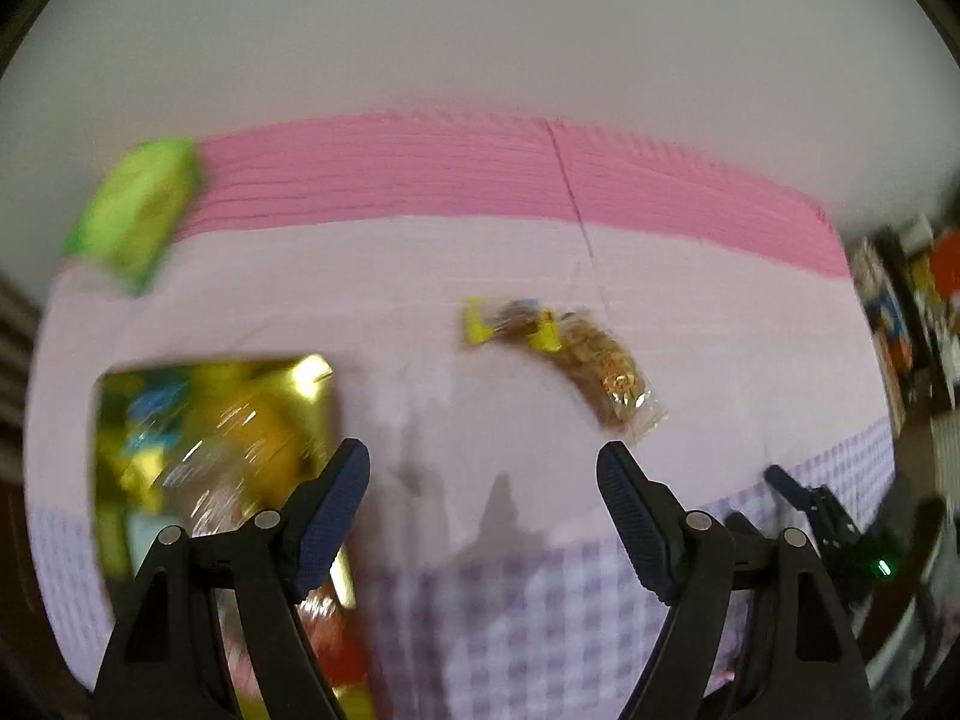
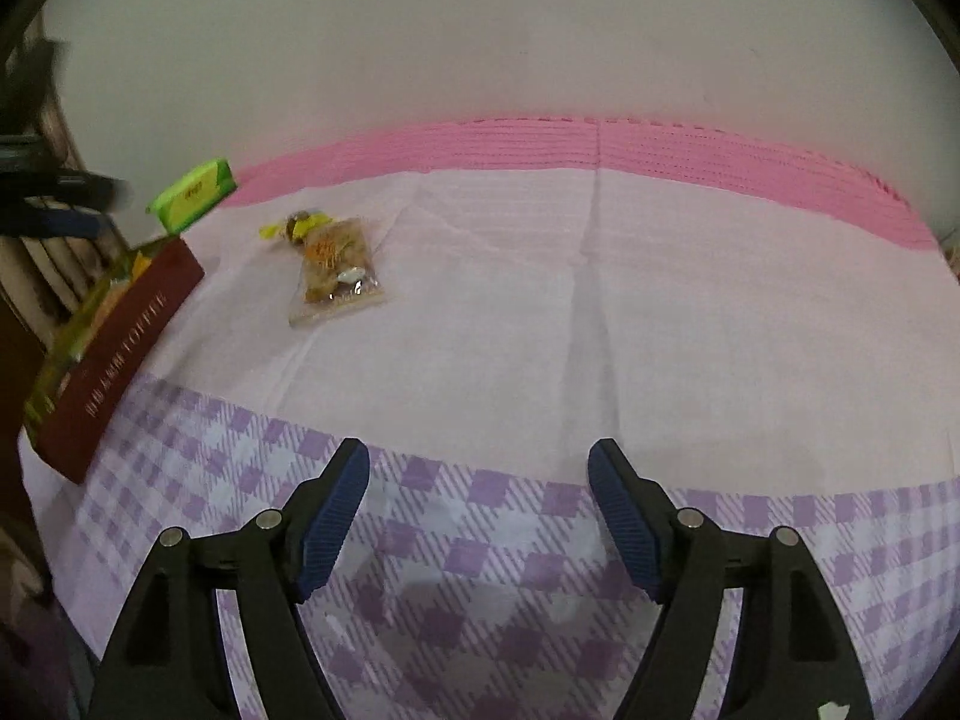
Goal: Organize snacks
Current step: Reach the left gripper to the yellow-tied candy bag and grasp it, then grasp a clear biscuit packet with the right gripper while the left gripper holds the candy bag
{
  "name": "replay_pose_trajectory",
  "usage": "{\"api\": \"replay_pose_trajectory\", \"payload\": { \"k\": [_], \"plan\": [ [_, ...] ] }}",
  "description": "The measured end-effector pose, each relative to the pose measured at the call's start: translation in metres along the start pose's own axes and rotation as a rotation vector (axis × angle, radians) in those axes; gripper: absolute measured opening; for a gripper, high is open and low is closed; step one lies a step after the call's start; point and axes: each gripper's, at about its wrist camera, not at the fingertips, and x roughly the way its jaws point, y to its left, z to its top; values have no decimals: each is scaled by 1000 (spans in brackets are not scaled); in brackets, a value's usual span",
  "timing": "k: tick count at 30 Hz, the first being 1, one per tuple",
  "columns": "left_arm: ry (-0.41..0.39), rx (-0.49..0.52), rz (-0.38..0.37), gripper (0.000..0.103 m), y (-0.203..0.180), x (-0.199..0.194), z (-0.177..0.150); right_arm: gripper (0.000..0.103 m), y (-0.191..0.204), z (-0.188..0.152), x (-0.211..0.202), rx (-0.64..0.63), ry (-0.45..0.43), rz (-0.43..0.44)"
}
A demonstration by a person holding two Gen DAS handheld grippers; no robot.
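Note:
A clear packet of brown snacks [image 1: 606, 369] lies on the pink cloth, with a small yellow-wrapped snack [image 1: 507, 324] touching its far end. Both also show in the right wrist view: the packet [image 2: 336, 273] and the yellow snack [image 2: 297, 227]. A gold-lined box [image 1: 210, 414] with a dark red side [image 2: 120, 348] holds several snacks at the left. My left gripper [image 1: 483, 462] is open and empty, above the cloth between the box and the packet. My right gripper [image 2: 477, 462] is open and empty over the checked cloth near the front edge.
A green box [image 1: 135, 213] stands at the back left near the pink strip [image 1: 480, 168]; it also shows in the right wrist view [image 2: 192, 192]. The right gripper [image 1: 828, 516] shows at the right edge of the left wrist view. Cluttered shelves [image 1: 906, 312] stand at the far right.

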Motion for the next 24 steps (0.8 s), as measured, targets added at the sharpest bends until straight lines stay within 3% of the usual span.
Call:
{"api": "replay_pose_trajectory", "payload": {
  "k": [2, 7, 14, 16, 19, 24],
  "plan": [
    [29, 1, 28, 78, -4, 26, 23, 76, 1, -1, -3, -4, -14, 22],
    [96, -92, -39, 78, 1, 75, 57, 77, 14, -1, 0, -57, -1, 52],
    [128, -173, -3, 75, 0, 112, 70, 77, 14, -2, -1, -49, -14, 98],
    [132, -195, -3, 71, -1, 121, 70, 77, 13, -2, -2, -46, -16, 104],
    [79, -175, 28, 44, -6, 116, 66, 79, 13, -2, -3, -45, -18, 107],
    [62, -181, -10, 36, -2, 110, 56, 80, 11, -1, -4, -43, -18, 110]
  ]
}}
